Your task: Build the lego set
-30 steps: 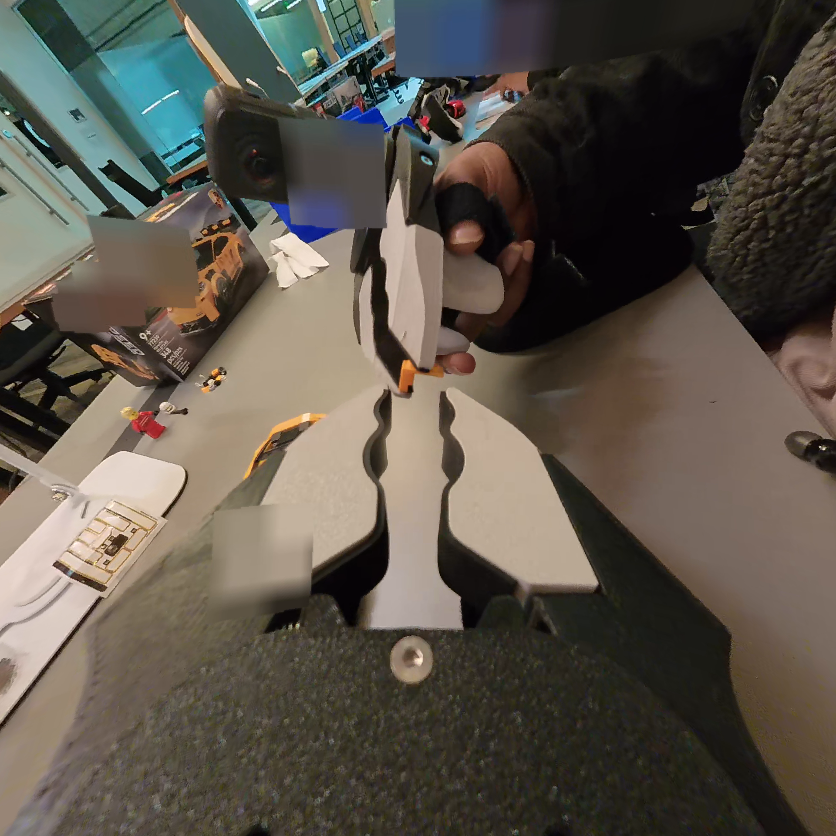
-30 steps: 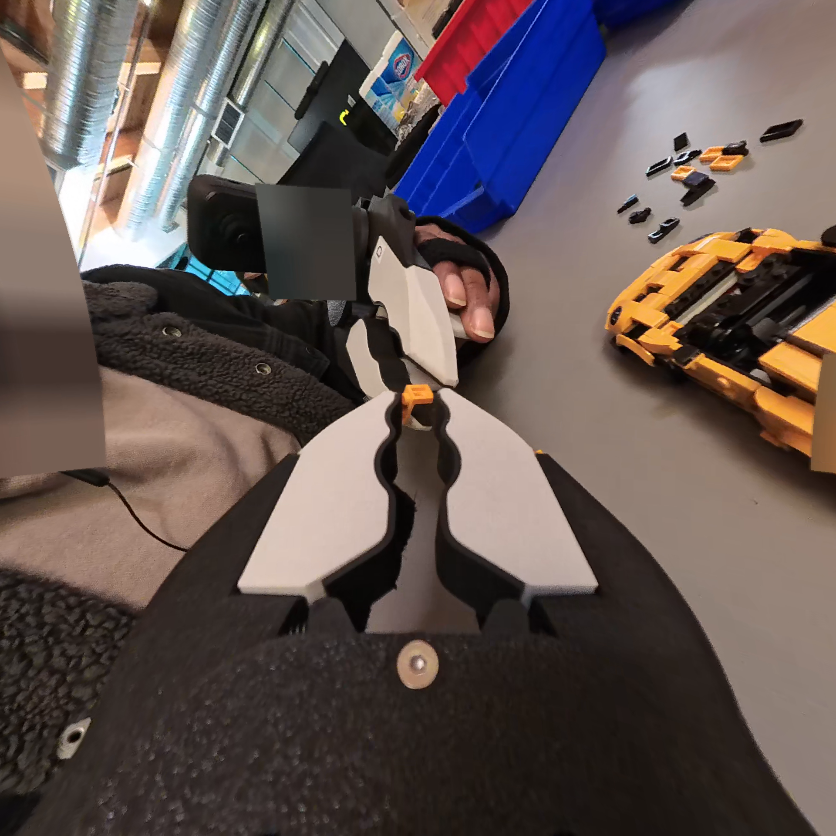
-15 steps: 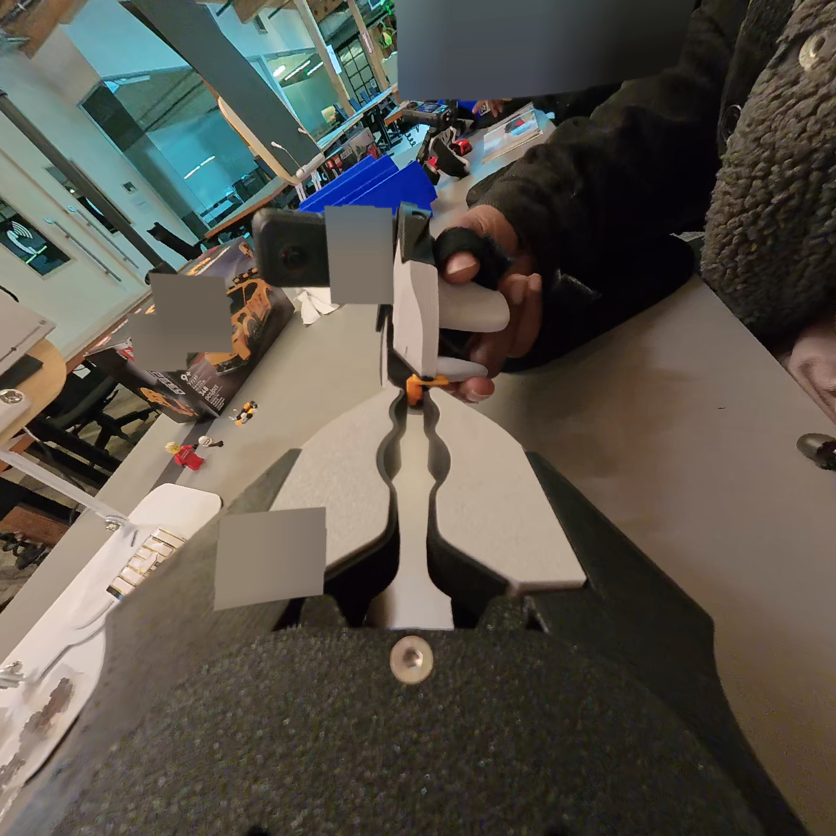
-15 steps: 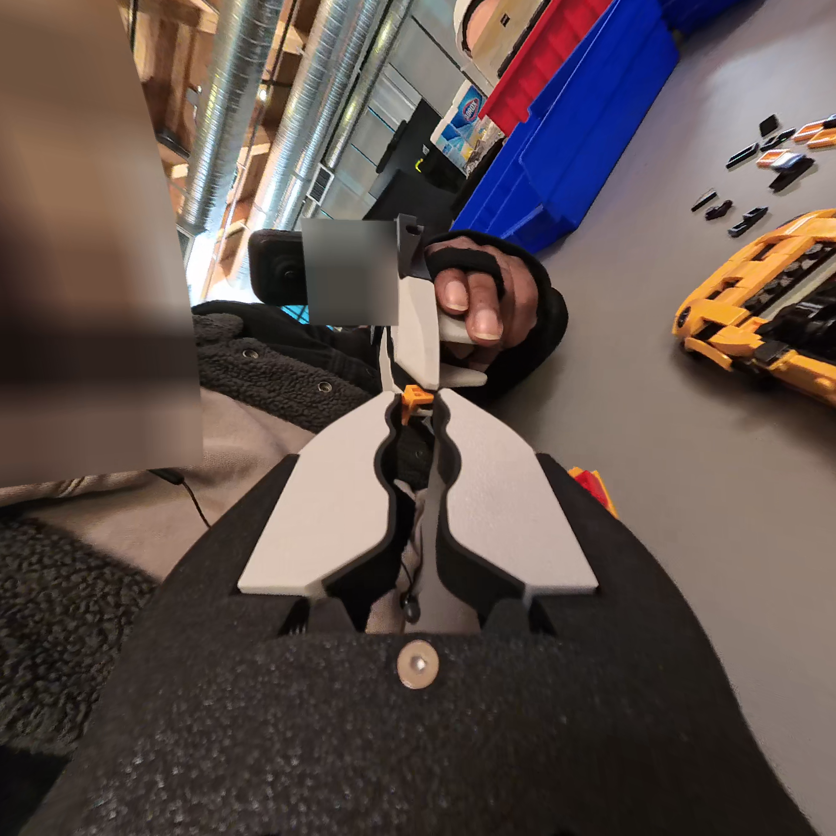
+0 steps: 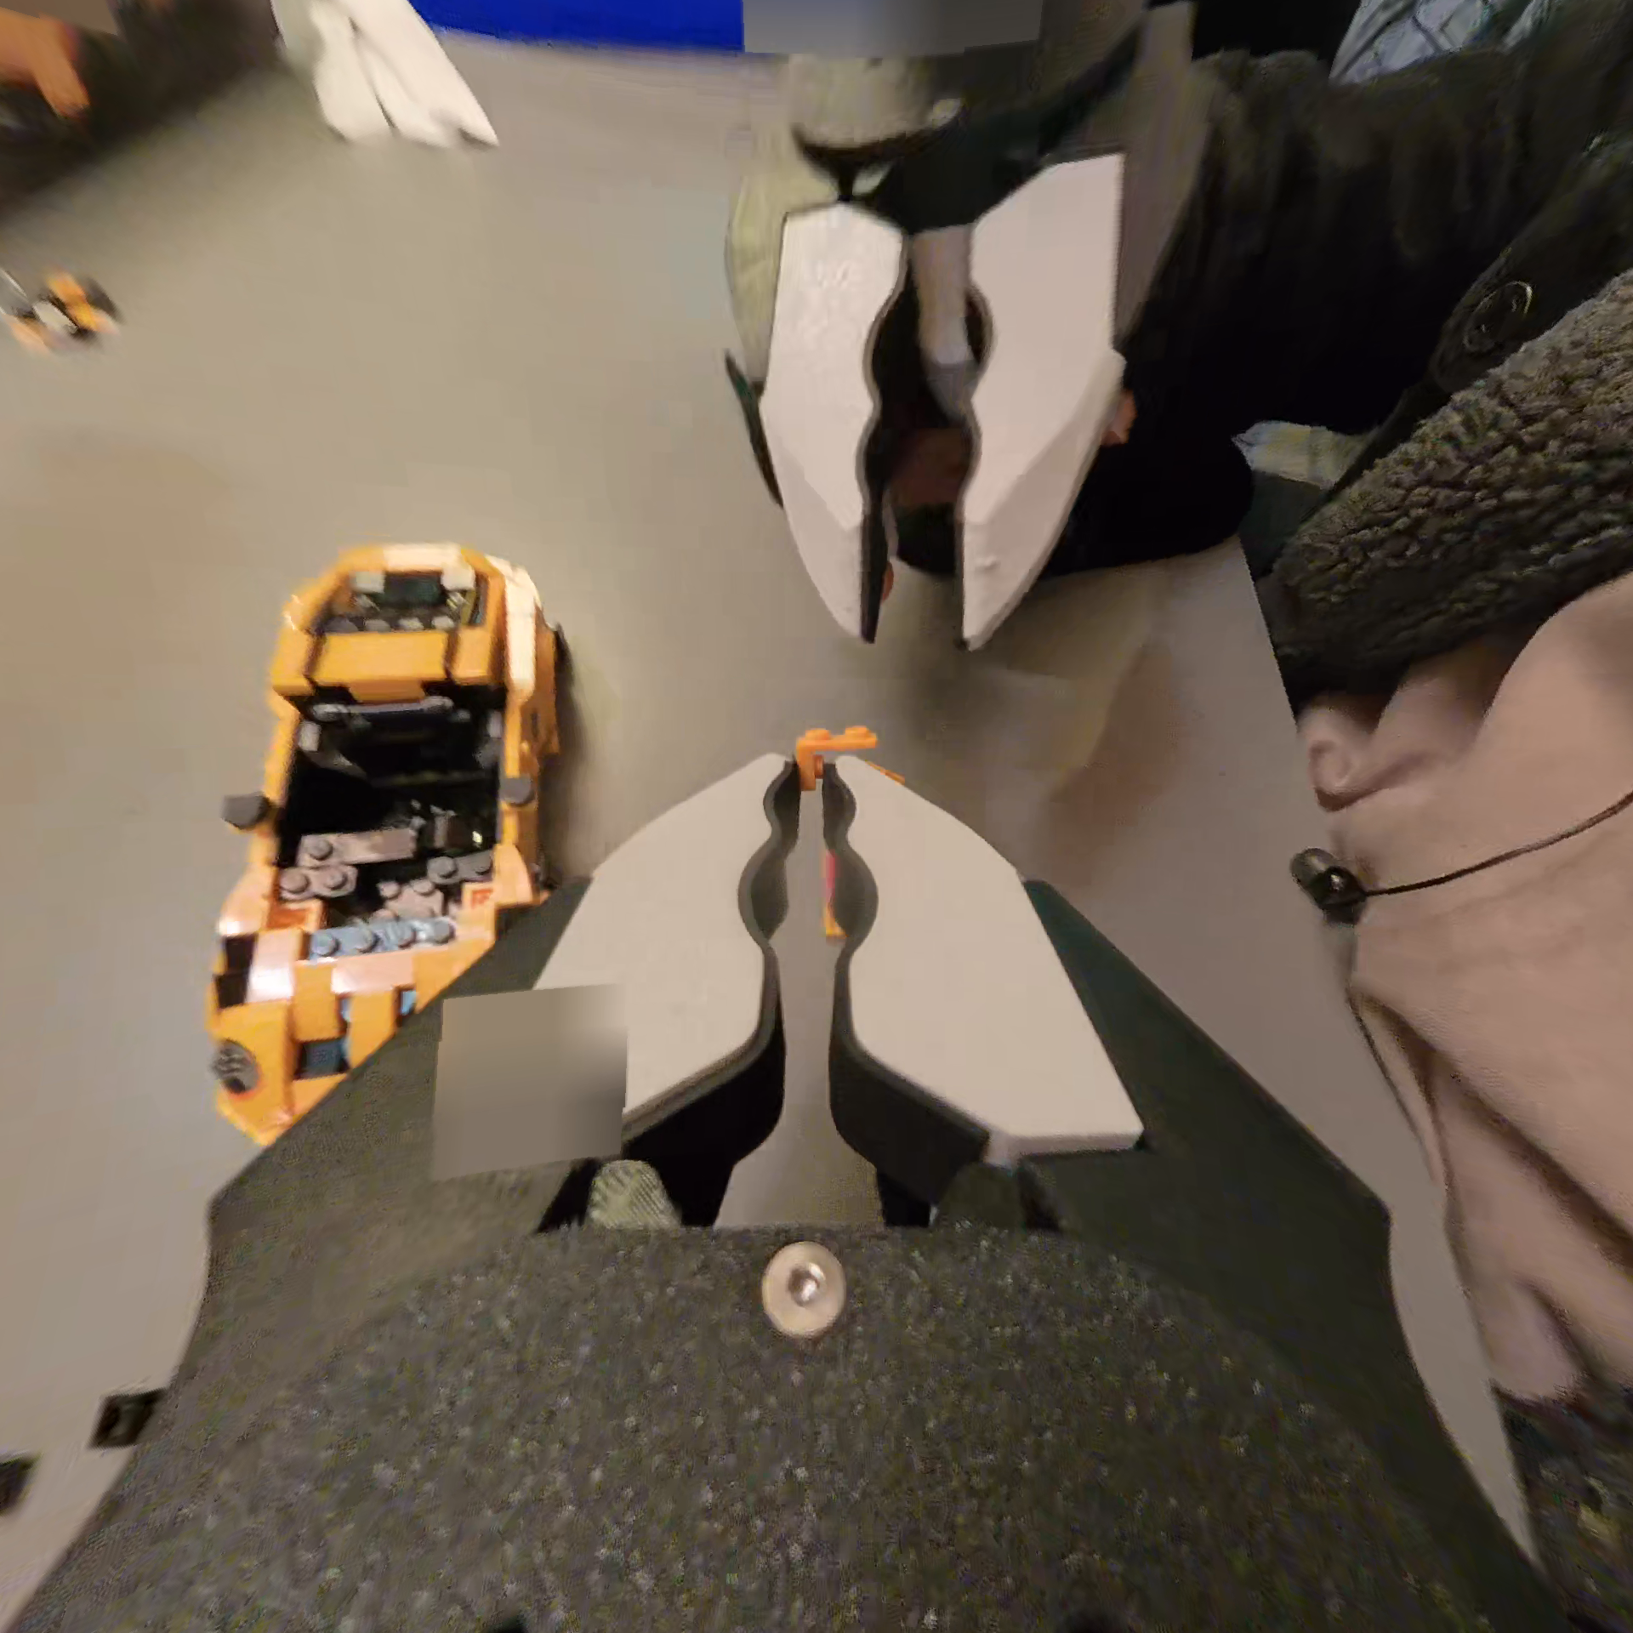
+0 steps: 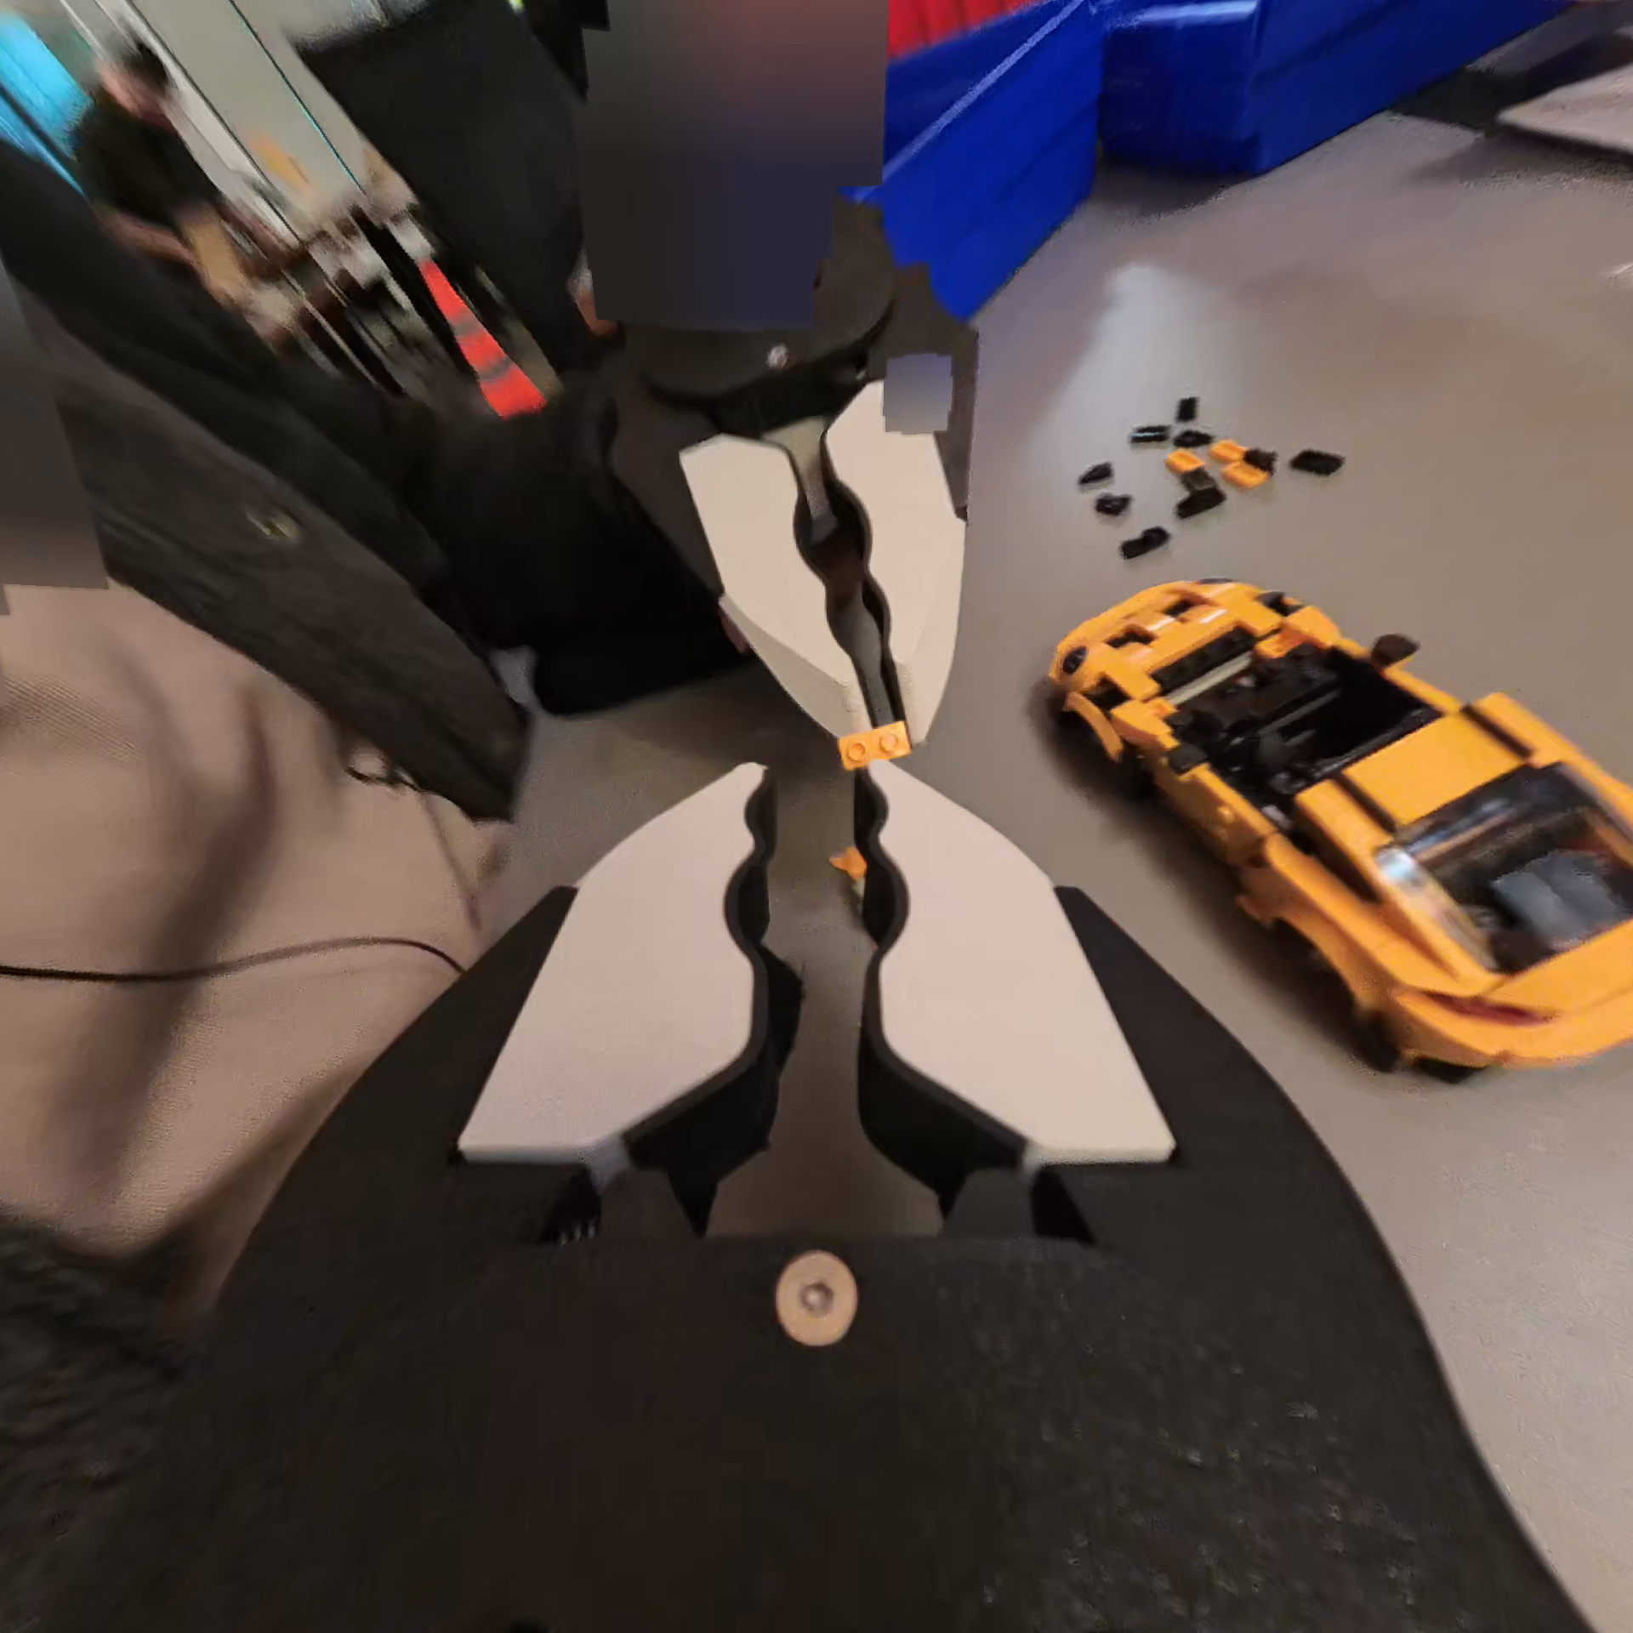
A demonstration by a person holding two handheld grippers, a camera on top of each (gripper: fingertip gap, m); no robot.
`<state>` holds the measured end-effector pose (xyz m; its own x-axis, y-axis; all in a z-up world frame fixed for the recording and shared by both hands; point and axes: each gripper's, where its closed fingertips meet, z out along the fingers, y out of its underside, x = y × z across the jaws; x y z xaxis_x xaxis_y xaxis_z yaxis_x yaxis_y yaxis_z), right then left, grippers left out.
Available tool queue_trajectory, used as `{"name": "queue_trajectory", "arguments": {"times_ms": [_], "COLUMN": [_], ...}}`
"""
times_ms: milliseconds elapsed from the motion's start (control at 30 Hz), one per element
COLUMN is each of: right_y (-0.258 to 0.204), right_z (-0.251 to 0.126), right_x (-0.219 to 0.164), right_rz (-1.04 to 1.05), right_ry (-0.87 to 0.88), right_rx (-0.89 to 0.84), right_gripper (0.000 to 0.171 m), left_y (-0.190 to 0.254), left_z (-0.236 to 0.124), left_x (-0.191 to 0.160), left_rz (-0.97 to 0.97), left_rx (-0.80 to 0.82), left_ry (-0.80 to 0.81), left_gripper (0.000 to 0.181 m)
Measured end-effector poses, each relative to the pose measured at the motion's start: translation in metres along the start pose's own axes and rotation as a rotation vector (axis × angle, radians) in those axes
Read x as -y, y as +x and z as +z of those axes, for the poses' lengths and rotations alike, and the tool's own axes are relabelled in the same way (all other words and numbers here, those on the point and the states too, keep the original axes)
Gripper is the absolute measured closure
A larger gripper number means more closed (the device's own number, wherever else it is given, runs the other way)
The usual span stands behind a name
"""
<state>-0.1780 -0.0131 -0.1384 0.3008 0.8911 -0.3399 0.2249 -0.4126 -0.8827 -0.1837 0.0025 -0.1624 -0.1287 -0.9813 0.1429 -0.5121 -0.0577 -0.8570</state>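
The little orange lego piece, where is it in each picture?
Left wrist view: the little orange lego piece sits mid-frame, pinched at the left gripper tips.
Right wrist view: the same piece sits mid-frame, at the tips of the far gripper.
Shared landmark: the orange lego car, left in the left view, right in the right view.

the partly built orange lego car (image 6: 1343,795) sits on the grey bench (image 6: 1325,309). a scatter of small black and orange loose pieces (image 6: 1202,477) lies behind it, and blue plastic bins (image 6: 1105,106) stand farther back.
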Motion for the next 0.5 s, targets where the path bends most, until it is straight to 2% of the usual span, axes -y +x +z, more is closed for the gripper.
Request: {"name": "queue_trajectory", "arguments": {"times_ms": [233,500], "right_y": [0.008,0.011], "right_z": [0.013,0.012], "right_x": [-0.029,-0.038], "right_rz": [-0.438,-0.62], "right_ry": [-0.229,-0.288], "right_rx": [-0.218,-0.3], "right_gripper": [0.153,0.156], "left_y": [0.008,0.015], "left_z": [0.019,0.027], "left_x": [-0.024,-0.017], "left_rz": [-0.173,-0.351], "left_rx": [-0.167,-0.286], "left_ry": [-0.298,-0.428], "left_gripper": [0.177,0.177]}}
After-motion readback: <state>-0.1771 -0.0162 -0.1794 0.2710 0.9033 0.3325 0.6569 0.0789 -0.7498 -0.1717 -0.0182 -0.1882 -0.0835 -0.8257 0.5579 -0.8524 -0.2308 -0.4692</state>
